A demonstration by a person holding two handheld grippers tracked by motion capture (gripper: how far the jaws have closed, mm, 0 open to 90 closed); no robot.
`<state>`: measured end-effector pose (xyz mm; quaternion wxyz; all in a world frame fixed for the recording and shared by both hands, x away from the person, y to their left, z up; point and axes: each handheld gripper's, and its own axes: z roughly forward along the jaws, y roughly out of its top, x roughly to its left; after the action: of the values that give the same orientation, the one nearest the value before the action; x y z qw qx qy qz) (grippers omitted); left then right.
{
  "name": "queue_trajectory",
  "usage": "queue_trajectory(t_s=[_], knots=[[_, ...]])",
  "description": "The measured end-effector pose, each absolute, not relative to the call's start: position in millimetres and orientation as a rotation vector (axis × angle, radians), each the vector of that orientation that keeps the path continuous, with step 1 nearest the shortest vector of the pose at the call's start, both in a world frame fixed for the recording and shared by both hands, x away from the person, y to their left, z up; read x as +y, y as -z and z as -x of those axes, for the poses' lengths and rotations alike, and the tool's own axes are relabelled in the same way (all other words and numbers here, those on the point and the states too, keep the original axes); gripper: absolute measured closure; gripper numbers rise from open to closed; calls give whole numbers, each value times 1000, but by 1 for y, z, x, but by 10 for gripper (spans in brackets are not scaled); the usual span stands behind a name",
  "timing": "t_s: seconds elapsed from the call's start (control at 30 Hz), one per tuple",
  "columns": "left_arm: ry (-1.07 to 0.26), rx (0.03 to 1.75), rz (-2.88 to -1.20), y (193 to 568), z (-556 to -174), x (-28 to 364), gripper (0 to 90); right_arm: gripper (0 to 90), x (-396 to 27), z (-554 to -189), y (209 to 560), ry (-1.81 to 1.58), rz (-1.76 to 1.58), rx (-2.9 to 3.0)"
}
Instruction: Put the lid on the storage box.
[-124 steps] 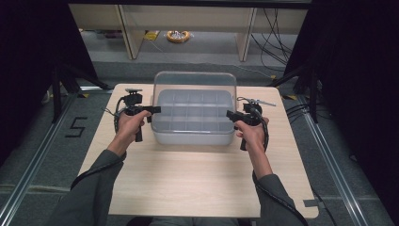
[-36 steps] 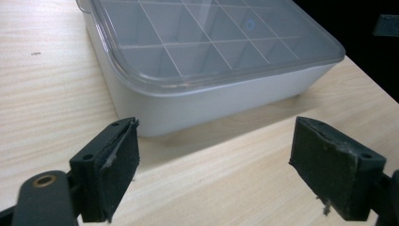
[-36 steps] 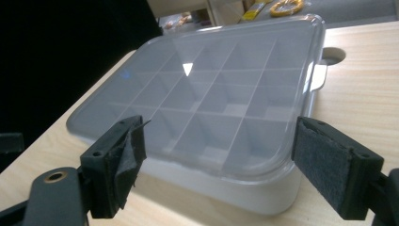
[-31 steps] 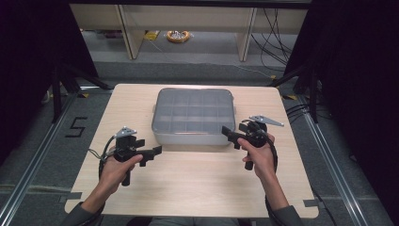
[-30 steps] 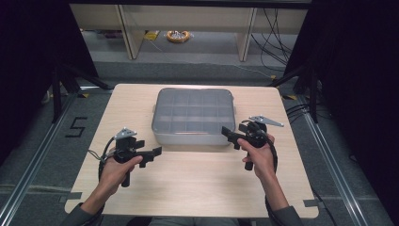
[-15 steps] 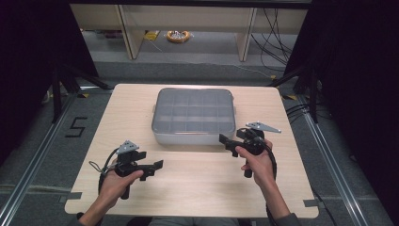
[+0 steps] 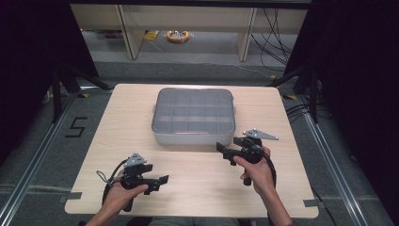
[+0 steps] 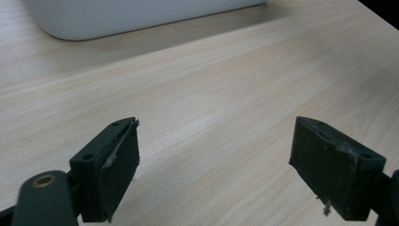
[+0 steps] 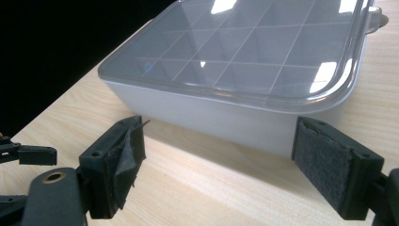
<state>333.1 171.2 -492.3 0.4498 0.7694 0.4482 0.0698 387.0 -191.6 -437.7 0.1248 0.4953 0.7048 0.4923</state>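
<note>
A grey compartment box [image 7: 193,117] with a clear lid lying flat on it sits on the far middle of the light wooden table [image 7: 197,197]. My left gripper [image 7: 159,183] is open near the front left edge, well short of the box, with nothing between its jaws. In the left gripper view the left gripper [image 8: 214,174] is above bare wood, and the box's wall [image 8: 141,16] lies far ahead. My right gripper [image 7: 226,153] is open just in front of the box's near right corner. In the right gripper view, the right gripper [image 9: 221,165] faces the box [image 9: 235,61] without touching it.
The left gripper [image 9: 23,155] shows at the far left of the right gripper view. Beyond the table stand shelf legs [image 7: 244,33], with loose cables [image 7: 277,28] and a yellow coil [image 7: 178,36] on the floor. A "5" mark [image 7: 76,127] is taped to the floor at left.
Earlier both grippers were at the box's sides and the box looked taller. It now lies flat with its lid down. Both grippers have drawn back toward the table's front, the left farthest.
</note>
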Motion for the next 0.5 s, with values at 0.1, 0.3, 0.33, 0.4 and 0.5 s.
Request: queue_trajectory(t_s=[0.1,0.3,0.33,0.4,0.5], knots=[[-168,1107,-1912,494,-331,171,155,188,-191,-383,439,-1464,-1456,2063],[-162,1096,-1922,494,-326,173,156,188,-189,-376,443,-1452,-1486,2067],[-158,1095,-1934,494,-324,174,156,188,-191,-376,444,-1427,-1438,2094],[-157,1094,-1926,495,-321,173,156,189,-190,-373,445,-1429,-1446,2089],[-151,1095,-1925,496,-316,172,156,189,-189,-369,447,-1445,-1439,2100]])
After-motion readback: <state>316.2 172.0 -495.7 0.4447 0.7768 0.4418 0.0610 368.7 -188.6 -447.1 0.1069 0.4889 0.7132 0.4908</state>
